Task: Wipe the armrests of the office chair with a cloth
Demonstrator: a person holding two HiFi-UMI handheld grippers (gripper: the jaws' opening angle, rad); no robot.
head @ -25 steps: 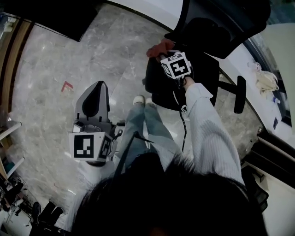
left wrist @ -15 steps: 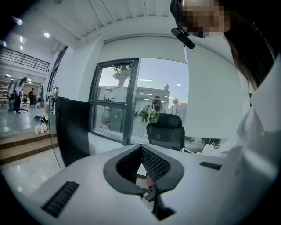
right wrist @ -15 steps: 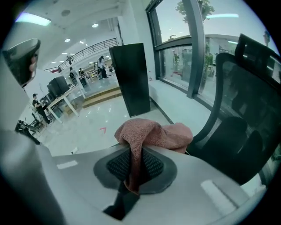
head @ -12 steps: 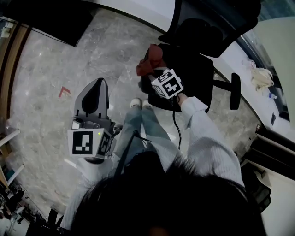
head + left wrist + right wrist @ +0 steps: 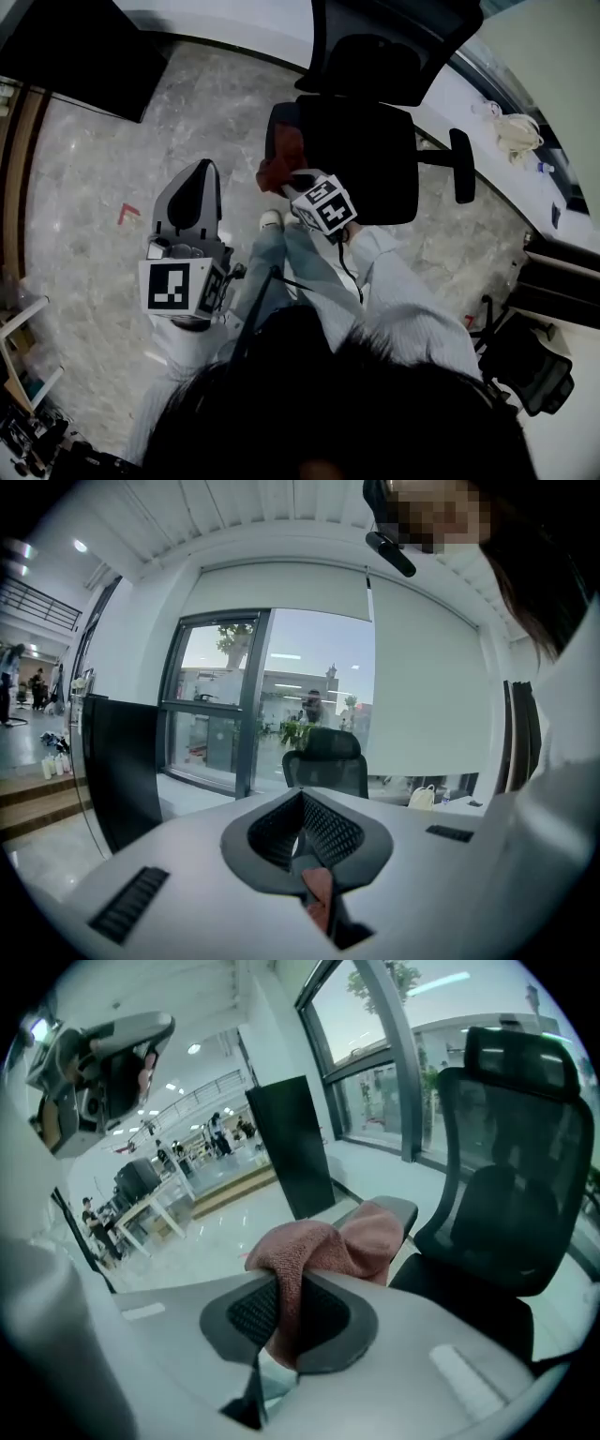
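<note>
The black office chair (image 5: 361,155) stands ahead of me with its back (image 5: 506,1194) upright. A reddish cloth (image 5: 281,155) lies bunched on the chair's left armrest (image 5: 398,1211), hiding most of it in the head view. My right gripper (image 5: 292,180) is shut on the cloth (image 5: 323,1246), which hangs down between its pads and spills forward onto the armrest. The right armrest (image 5: 461,166) is bare. My left gripper (image 5: 199,176) is held low at the left, away from the chair. Its jaws (image 5: 302,832) look shut with nothing in them, pointing towards another chair (image 5: 323,761) by the window.
A dark panel (image 5: 84,56) stands at the upper left over marble floor with a red mark (image 5: 131,214). A white desk carries a pale bag (image 5: 520,136) at the right. Another chair (image 5: 525,366) sits at the lower right. My shoe (image 5: 272,220) is near the chair base.
My right gripper has carried the cloth from near the chair's back down and left, onto the left armrest. The left gripper has stayed in place.
</note>
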